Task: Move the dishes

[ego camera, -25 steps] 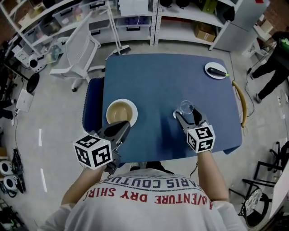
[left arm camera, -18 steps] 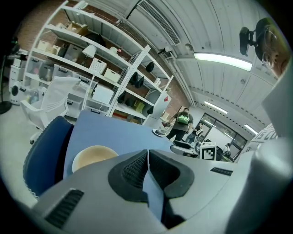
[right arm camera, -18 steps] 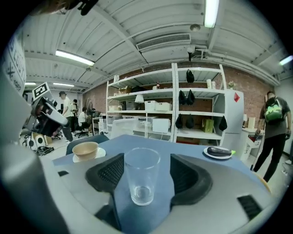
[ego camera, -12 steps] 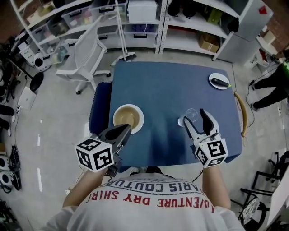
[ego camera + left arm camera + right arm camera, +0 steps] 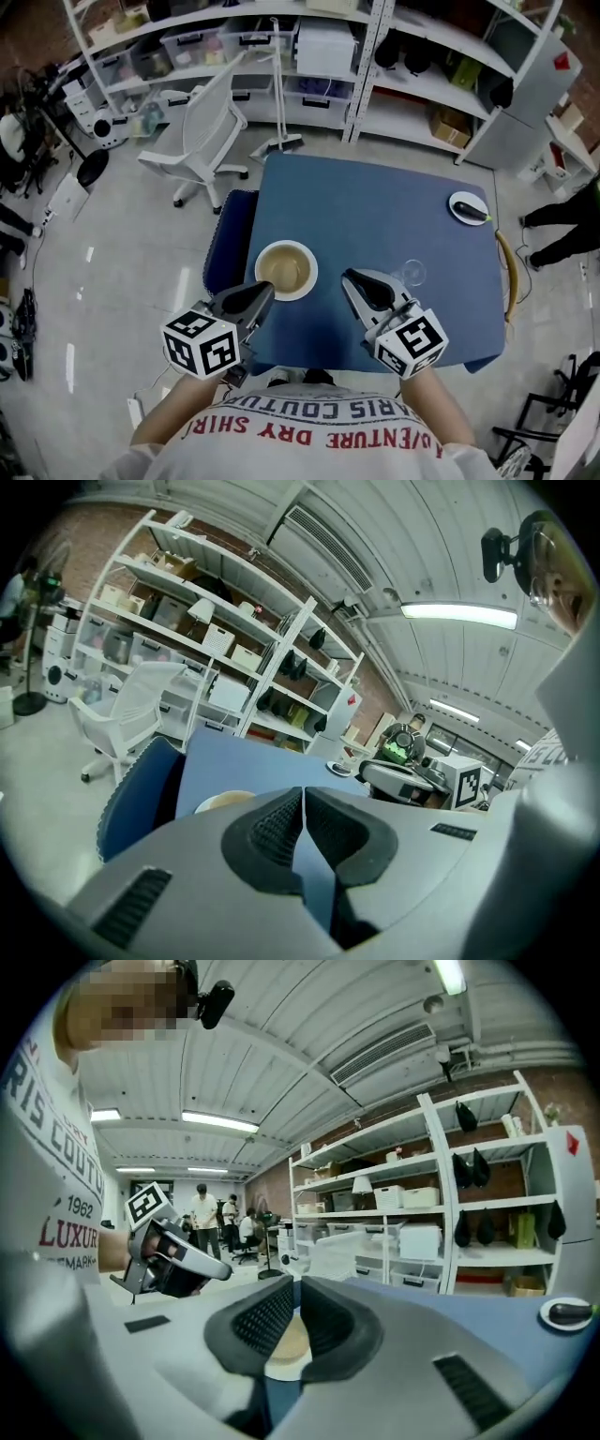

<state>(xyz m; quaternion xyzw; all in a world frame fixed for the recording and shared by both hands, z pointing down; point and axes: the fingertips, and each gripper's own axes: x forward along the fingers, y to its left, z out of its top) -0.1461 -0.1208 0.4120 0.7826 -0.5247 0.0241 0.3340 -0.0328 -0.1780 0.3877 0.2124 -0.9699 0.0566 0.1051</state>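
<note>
Two grippers hang over the blue table's [image 5: 375,206] near edge, jaws pressed together and empty, probably poised to pick a dish: left gripper [image 5: 262,287] just short of the bowl [image 5: 286,270], right gripper [image 5: 350,276] between bowl and glass [image 5: 411,274]. The bowl is white with a tan inside. A small plate [image 5: 461,210] lies at the far right corner. The glass is clear.

dark item [image 5: 473,214] on far plate [image 5: 458,202] too small to identify, bystander [image 5: 576,216] edge-cropped
</note>
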